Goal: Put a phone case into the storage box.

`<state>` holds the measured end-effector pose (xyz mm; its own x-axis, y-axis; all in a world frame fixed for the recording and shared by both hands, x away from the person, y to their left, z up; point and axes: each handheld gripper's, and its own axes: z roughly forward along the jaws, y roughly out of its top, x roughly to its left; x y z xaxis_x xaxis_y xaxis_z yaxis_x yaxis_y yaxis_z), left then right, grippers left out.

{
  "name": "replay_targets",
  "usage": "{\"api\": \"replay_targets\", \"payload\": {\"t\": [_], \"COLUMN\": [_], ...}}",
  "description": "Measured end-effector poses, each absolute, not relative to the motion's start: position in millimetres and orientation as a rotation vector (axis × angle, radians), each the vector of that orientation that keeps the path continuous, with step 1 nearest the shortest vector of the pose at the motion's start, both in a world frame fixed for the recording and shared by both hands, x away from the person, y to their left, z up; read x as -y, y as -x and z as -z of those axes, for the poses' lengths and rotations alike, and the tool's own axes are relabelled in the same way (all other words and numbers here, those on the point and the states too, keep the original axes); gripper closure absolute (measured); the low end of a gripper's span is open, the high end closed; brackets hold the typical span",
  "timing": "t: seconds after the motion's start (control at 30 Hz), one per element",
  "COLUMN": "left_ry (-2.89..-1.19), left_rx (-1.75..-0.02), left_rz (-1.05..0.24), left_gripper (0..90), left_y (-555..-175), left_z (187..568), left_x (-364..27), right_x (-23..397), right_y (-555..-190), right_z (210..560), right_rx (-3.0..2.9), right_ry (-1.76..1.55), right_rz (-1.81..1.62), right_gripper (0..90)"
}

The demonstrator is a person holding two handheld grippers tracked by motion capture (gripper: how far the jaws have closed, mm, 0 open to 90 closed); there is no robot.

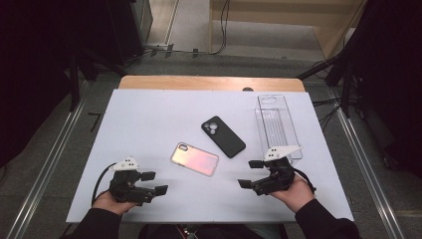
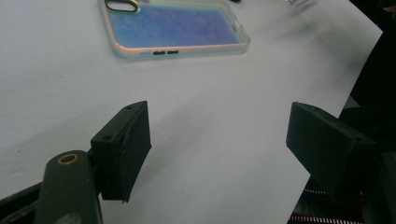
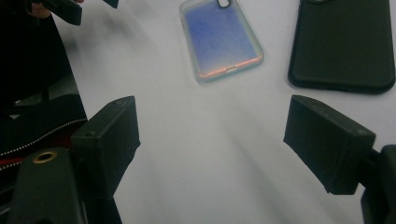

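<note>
An iridescent phone case (image 1: 194, 159) lies flat near the middle of the white table cover (image 1: 149, 119), camera cutout at its far left end. Beside it to the right lies a black phone case (image 1: 223, 136), angled. My left gripper (image 1: 155, 182) rests at the near left, held by a hand, jaws open with nothing between them. My right gripper (image 1: 250, 174) sits at the near right, jaws apart and empty, pointing left toward the cases. The left gripper view has its gripper (image 2: 219, 140) facing the iridescent case (image 2: 175, 28). Beyond the right gripper (image 3: 210, 144) lie both cases (image 3: 222, 39) (image 3: 343, 44).
A clear plastic tray (image 1: 276, 124) stands lengthwise at the right side of the cover, just behind my right hand. The wooden table edge (image 1: 209, 82) runs along the back. Cables and dark stands surround the table on the floor.
</note>
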<state>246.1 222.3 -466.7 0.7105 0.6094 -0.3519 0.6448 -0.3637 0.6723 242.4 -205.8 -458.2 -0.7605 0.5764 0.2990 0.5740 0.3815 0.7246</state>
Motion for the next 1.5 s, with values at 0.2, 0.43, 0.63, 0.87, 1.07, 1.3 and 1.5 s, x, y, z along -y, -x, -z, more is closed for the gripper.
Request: {"api": "replay_targets", "payload": {"t": [0.2, 0.43, 0.63, 0.87, 1.07, 1.3, 1.5], "left_ry": [-2.068, -2.071, -2.071, -2.070, -2.070, -2.072, -2.072], "left_rx": [-0.955, -0.952, -0.951, -0.952, -0.951, -0.949, -0.948], "left_rz": [0.055, 0.057, 0.059, 0.060, 0.061, 0.063, 0.065], "left_gripper": [22.2, 22.2, 22.2, 22.1, 22.1, 22.1, 22.1], "left_y": [-246.1, -246.2, -246.2, -246.3, -246.3, -246.5, -246.7], "left_z": [466.8, 466.9, 467.0, 467.1, 467.1, 467.4, 467.6], "left_x": [-222.6, -222.3, -222.3, -222.4, -222.5, -222.5, -222.5], "right_x": [198.3, 188.3, 178.9, 170.2, 160.8, 152.3, 139.2], "right_y": [-247.5, -256.2, -261.1, -266.0, -274.9, -282.1, -292.5], "right_z": [455.9, 450.5, 449.5, 448.9, 449.1, 450.4, 450.5], "right_rx": [-2.618, -2.648, -2.649, -2.649, -2.643, -2.641, -2.654], "right_ry": [-1.064, -1.056, -1.028, -1.007, -1.003, -0.996, -0.972], "right_rz": [-1.368, -1.350, -1.353, -1.360, -1.369, -1.355, -1.353], "right_gripper": [16.3, 16.3, 16.3, 16.3, 16.0, 15.9, 15.7]}}
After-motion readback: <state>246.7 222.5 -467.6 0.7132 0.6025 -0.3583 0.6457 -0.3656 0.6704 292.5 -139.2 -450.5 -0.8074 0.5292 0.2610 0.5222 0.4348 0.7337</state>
